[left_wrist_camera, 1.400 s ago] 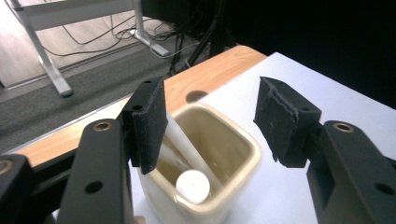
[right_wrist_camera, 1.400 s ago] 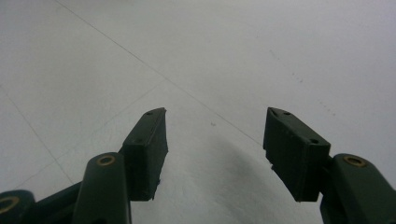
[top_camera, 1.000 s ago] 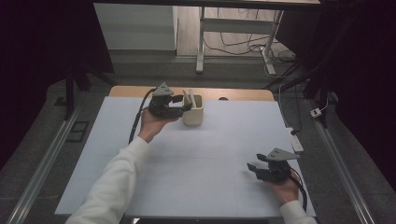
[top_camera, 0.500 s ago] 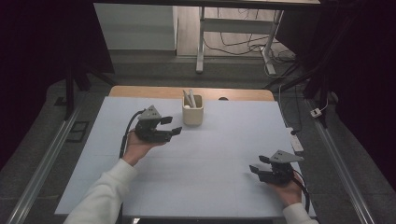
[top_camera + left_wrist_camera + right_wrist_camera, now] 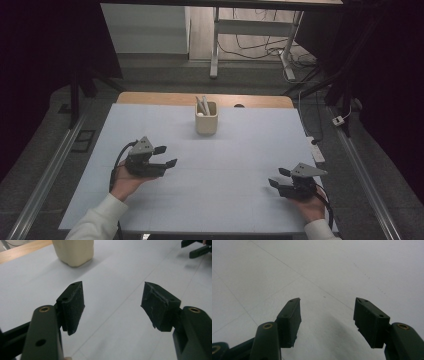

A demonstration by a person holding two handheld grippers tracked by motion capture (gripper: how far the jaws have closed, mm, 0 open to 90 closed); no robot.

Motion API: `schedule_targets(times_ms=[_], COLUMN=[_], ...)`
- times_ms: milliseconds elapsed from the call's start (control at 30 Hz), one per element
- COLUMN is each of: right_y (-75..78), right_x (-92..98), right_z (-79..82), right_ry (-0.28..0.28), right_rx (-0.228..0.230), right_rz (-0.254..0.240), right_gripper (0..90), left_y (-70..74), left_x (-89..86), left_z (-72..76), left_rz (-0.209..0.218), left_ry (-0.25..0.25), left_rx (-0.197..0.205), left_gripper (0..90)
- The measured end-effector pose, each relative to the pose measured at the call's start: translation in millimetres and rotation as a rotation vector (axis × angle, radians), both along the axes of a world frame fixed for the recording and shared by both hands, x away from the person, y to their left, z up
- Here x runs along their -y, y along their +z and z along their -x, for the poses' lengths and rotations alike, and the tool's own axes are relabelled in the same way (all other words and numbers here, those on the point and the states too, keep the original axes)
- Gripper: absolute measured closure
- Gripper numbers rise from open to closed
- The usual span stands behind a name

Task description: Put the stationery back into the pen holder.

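1. High view puts the left gripper (image 5: 167,156) low over the white table (image 5: 240,150), well short of the beige cup (image 5: 206,118), which stands at the far middle with pens (image 5: 202,105) upright in it.
2. Left gripper view: its jaws have just been opening and stand wide, with nothing between them.
3. The right gripper (image 5: 278,178) rests near the front right edge, jaws spread and empty.
4. Judging by this, the drop-off into the cup looks finished; next comes fetching another item or resting, which calls for a clear reach.
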State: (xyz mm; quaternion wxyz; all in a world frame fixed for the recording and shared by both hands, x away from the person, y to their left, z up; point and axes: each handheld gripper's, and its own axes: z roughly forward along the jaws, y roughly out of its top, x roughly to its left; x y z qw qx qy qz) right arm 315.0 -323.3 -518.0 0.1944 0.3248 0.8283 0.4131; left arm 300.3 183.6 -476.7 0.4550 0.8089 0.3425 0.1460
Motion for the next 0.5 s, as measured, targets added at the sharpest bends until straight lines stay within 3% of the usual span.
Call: schedule_targets(times_ms=[500], right_y=[-0.5], right_x=[3.5], right_z=[-0.6], right_ry=[-0.013], right_rx=[0.012], right_rz=[0.004], right_gripper=[38.6], left_y=[-20.6], left_x=[-26.6], left_z=[32.5], left_rz=[-0.027], left_ry=[0.037], left_rx=[-0.037], left_gripper=[32.5])
